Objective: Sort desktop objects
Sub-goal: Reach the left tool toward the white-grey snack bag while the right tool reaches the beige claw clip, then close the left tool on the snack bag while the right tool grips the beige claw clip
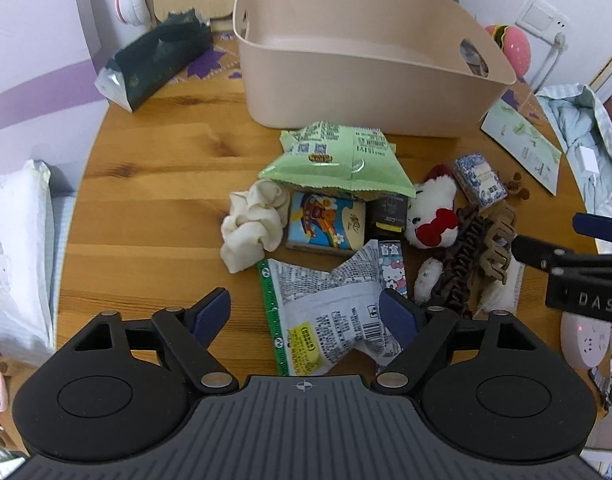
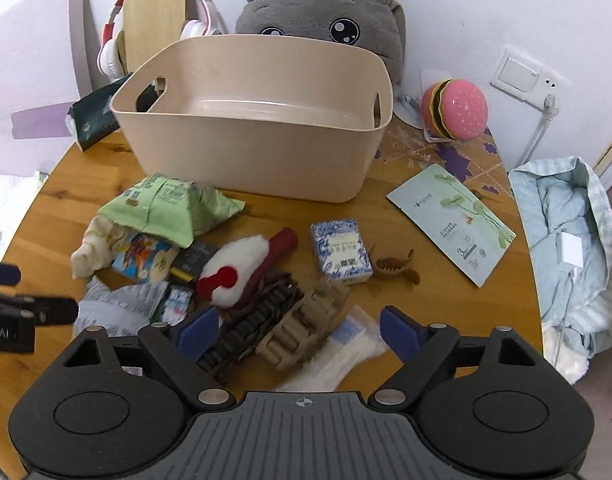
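Mixed small objects lie heaped on a round wooden table in front of a beige bin [image 1: 365,92]. My left gripper [image 1: 306,314] hovers open over a crumpled grey-white snack packet [image 1: 325,308]; its right pad overlaps the packet's edge and its left pad is over bare wood. My right gripper [image 2: 298,332] is open above a dark brown hair claw [image 2: 250,324] and a beige hair claw [image 2: 302,328], both lying between its fingers. Beyond them lie a green snack packet [image 2: 166,208], a white plush with a red bow [image 2: 234,272] and a blue patterned box [image 2: 339,252].
The beige bin [image 2: 258,152] looks empty inside. A pale green card [image 2: 453,224], a small brown clip [image 2: 393,268] and a clear plastic packet [image 2: 345,348] lie right of the heap. A dark green tissue pack [image 1: 158,60] sits back left, a burger toy [image 2: 453,112] back right.
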The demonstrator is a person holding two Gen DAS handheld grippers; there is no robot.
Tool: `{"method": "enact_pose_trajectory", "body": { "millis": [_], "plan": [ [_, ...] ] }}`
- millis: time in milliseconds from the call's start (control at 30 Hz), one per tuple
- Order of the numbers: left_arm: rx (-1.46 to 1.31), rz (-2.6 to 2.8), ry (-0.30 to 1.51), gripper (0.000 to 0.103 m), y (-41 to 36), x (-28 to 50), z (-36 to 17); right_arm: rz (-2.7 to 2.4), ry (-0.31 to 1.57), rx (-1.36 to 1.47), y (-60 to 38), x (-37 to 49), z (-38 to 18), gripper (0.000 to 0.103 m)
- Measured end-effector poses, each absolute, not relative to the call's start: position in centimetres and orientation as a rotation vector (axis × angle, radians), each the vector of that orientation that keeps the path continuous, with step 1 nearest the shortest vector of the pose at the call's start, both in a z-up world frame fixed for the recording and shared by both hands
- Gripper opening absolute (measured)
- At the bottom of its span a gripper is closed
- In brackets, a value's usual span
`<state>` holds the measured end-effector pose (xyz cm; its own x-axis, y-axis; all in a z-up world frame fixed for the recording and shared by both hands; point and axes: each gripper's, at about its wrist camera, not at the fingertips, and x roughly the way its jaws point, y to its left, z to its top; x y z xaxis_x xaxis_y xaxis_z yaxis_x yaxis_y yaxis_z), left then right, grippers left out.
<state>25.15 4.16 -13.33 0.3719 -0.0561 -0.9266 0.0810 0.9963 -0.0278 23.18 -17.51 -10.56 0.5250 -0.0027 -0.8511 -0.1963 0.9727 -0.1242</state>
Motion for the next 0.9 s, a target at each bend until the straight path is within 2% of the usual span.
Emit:
{"method": "enact_pose_trajectory", "body": {
  "millis": [267,800,867,900],
  "plan": [
    [0.008,-0.051,1.242,0.08,3.3,26.2,-15.9,0.136,1.07,-0.201,-19.1,25.6,-13.5,0.075],
    [0.027,-0.023,1.294,0.08,1.4,27.5,-19.0,0.13,1.182,-0.168,-20.0,27.5,-16.8,0.075],
    [0.027,-0.016,1.278,0.08,1.3,27.5,-19.2,0.13,1.182,-0.172,-20.3,27.6,-16.8,0.072],
    [0.027,-0.015,1.269,0.08,1.3,27.4,-19.3,0.134,1.184,-0.169,-20.5,27.7,-16.9,0.068]
  ]
}}
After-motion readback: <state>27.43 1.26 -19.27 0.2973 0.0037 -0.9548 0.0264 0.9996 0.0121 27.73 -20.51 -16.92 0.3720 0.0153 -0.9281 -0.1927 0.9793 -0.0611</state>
